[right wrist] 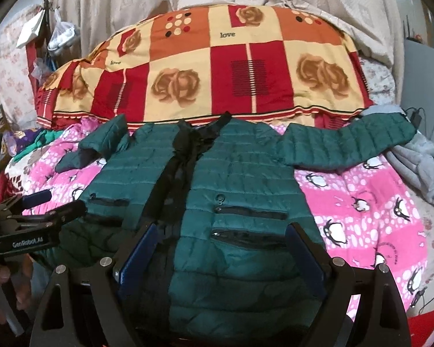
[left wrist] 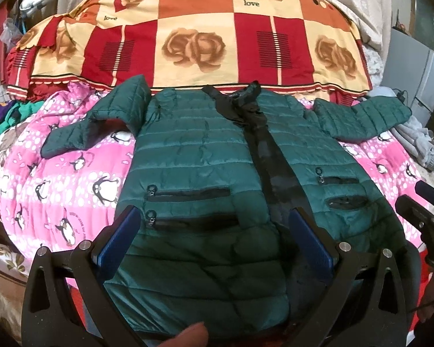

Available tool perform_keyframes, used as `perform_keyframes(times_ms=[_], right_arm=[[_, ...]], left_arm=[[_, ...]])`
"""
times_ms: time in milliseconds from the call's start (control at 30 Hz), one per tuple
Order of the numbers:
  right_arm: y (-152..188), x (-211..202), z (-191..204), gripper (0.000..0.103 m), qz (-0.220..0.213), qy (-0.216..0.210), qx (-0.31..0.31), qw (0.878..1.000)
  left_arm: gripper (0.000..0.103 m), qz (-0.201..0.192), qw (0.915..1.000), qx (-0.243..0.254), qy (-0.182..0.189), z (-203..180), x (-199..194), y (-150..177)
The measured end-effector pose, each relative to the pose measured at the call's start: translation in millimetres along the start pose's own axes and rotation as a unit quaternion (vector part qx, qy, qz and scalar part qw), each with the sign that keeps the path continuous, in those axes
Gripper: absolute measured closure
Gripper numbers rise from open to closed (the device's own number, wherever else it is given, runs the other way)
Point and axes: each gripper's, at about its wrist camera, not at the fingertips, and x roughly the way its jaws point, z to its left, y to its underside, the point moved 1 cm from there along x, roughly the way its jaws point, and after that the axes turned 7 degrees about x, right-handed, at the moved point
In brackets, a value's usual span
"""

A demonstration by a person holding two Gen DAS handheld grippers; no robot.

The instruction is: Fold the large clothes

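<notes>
A dark green quilted puffer jacket [left wrist: 193, 150] lies front up on a pink penguin blanket [left wrist: 72, 179], black front placket up the middle. Its left sleeve [left wrist: 101, 118] is bent, its right sleeve [left wrist: 367, 115] lies spread outward. My left gripper [left wrist: 214, 219] is open above the jacket's lower left panel, near the hem. My right gripper [right wrist: 221, 237] is open above the lower right panel [right wrist: 234, 202]. The right gripper shows at the right edge of the left wrist view [left wrist: 425, 217]; the left gripper shows at the left edge of the right wrist view [right wrist: 34, 217].
A red, orange and cream rose-patterned quilt [left wrist: 199, 37] is piled behind the jacket. Grey clothing [left wrist: 416, 141] lies at the right by the sleeve end. Green and purple cloth [left wrist: 5, 112] lies at the left. A grey appliance [left wrist: 416, 72] stands at the far right.
</notes>
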Motion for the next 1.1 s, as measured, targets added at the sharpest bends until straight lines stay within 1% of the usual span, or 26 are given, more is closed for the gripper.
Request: perform_keyframes(times_ms=[100,200,300,367,467,533,700,733,767,833,900,933,1000,1100], right_arm=[[0.1,1.5,-6.8,0.015,0.007,0.009,0.016,1.000],[-0.1,0.8,-10.6,0.015,0.009,0.004,0.025,1.000],[-0.7,0.0,-11.4,0.015,0.008,0.010,0.026,1.000],[-1.1,1.0,-10.3,0.015,0.012,0.004,0.028,1.000],[-1.8,2.0,-9.1,0.015,0.006,-0.006,0.026,1.000],[-3.0,7.6,-7.9,0.015,0.008,-0.010,0.028,1.000],[-8.9,23.8,-0.9,0.015,0.018,-0.016,0.038,0.999],[-9.5,23.8,1.1,0.015,0.017,-0.016,0.038,0.999],[-10.7,23.1,4.1,0.015,0.015,-0.017,0.038,0.999],[-12.1,19.1,9.1,0.015,0.010,-0.026,0.039,0.999],[-11.6,14.1,15.6,0.015,0.004,-0.030,0.029,0.999],[-11.3,11.7,18.6,0.015,0.002,-0.029,0.023,0.999],[-11.1,7.9,21.7,0.015,-0.002,-0.027,0.013,1.000],[-11.8,5.1,18.9,0.015,-0.003,-0.026,0.017,1.000]], left_arm=[[0.000,-0.002,0.9999,-0.002,0.011,-0.4,-0.3,1.2],[0.000,-0.002,1.0000,0.000,0.006,-0.3,0.2,2.7],[0.000,0.003,0.9999,-0.006,0.014,2.3,1.8,4.7],[0.000,0.012,0.9994,-0.014,0.029,4.4,5.2,4.9],[0.000,0.027,0.9967,-0.041,0.064,8.0,8.2,3.7],[0.000,0.030,0.9966,-0.044,0.062,8.2,6.5,0.9],[0.000,-0.007,0.9977,-0.034,0.059,11.2,-11.4,-3.7],[0.000,-0.018,0.9973,-0.031,0.064,12.3,-15.2,-3.8],[0.000,-0.045,0.9957,-0.029,0.075,13.2,-22.4,-3.2],[0.000,-0.073,0.9928,-0.029,0.090,16.0,-31.2,-3.4],[0.000,-0.076,0.9895,-0.029,0.120,17.3,-35.7,-4.0],[0.000,-0.077,0.9885,-0.026,0.127,16.6,-37.9,-4.8],[0.000,-0.080,0.9893,-0.012,0.122,12.8,-42.8,-6.2],[0.000,-0.082,0.9903,-0.008,0.112,11.1,-45.5,-7.2]])
